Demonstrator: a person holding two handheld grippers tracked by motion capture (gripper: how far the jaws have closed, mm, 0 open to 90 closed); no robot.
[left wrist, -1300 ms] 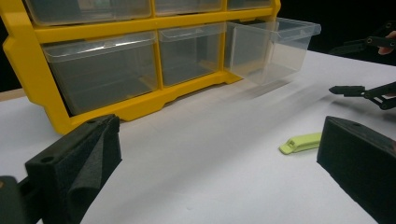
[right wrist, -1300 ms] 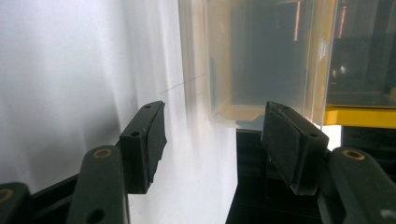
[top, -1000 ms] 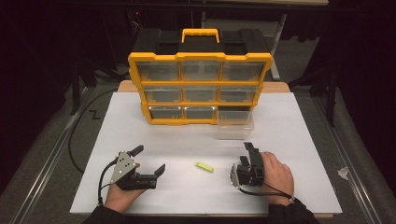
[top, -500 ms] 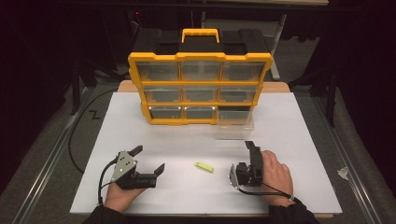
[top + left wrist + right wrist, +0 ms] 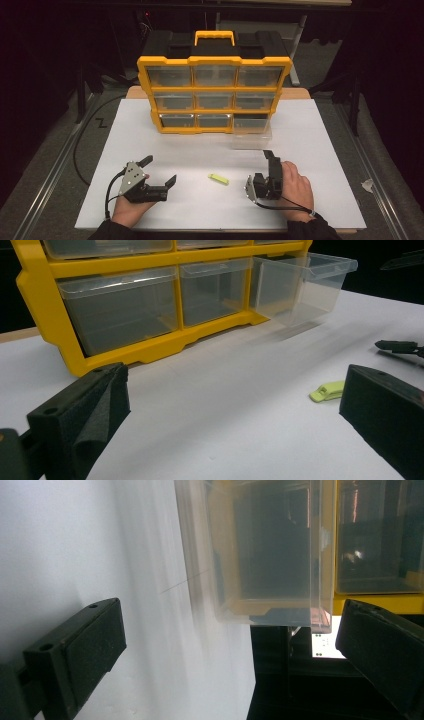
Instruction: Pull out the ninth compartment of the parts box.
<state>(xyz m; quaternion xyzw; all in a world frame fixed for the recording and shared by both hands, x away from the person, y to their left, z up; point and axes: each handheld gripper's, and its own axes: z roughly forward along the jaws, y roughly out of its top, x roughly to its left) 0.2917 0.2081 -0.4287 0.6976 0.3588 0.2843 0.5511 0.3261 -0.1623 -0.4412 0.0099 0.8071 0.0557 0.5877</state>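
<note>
A small yellow-green piece (image 5: pixel 218 178) lies flat on the white table (image 5: pixel 200 145) between my two grippers, touching neither. My left gripper (image 5: pixel 160 170) rests at the front left, open and empty, and its own view shows the piece (image 5: pixel 327 390) just ahead of its right jaw. My right gripper (image 5: pixel 267 162) lies rolled on its side in the hand at the front right. Its jaws have just been opening and now stand wide with nothing between them (image 5: pixel 230 665). It faces the pulled-out clear drawer (image 5: pixel 270 555) of the yellow organizer (image 5: pixel 215 95).
The organizer stands at the back of the table with three rows of clear drawers. Its bottom right drawer (image 5: pixel 251 132) is pulled out and looks empty. A black cable (image 5: pixel 80 145) runs off the table's left side. Dark floor surrounds the table edges.
Both hands and the yellow-green piece stay where they were. The right gripper's jaws look slightly wider apart than a second ago.
</note>
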